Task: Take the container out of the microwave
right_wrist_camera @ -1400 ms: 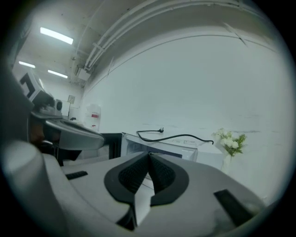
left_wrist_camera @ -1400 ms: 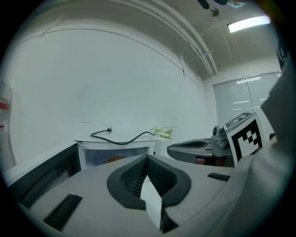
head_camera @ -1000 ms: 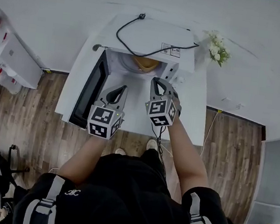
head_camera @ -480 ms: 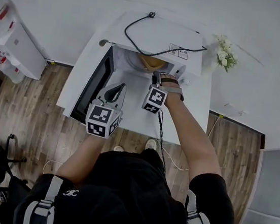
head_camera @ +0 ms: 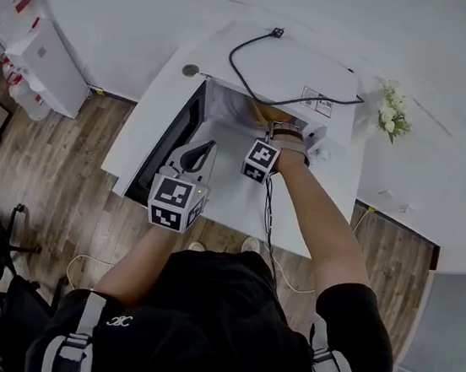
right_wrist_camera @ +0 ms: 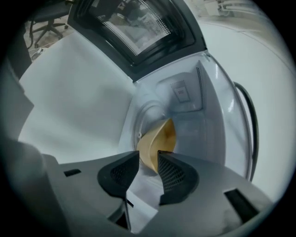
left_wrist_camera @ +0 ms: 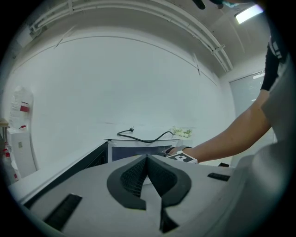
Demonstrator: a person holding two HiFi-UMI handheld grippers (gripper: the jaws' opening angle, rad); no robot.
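The white microwave (head_camera: 275, 59) stands on a white table with its dark door (head_camera: 170, 143) swung open to the left. Inside it lies a tan container (head_camera: 262, 112), which the rolled right gripper view shows tilted (right_wrist_camera: 159, 136) on the cavity floor. My right gripper (head_camera: 268, 136) reaches into the opening. Its jaws are opening, and the container's near edge shows just beyond the gap (right_wrist_camera: 148, 157), with neither pad pressing on it. My left gripper (head_camera: 207, 147) hovers over the table beside the door, shut (left_wrist_camera: 147, 158) and holding nothing.
A black power cord (head_camera: 261, 70) lies coiled on the microwave's top. White flowers (head_camera: 392, 117) stand at the table's right back corner. A white cabinet (head_camera: 49, 63) stands on the wooden floor at the left, and the open door (right_wrist_camera: 138, 28) juts out beside my left gripper.
My right gripper has moved forward and down into the microwave opening, rolled over and opened its jaws. The left gripper has drifted slightly and stays shut.
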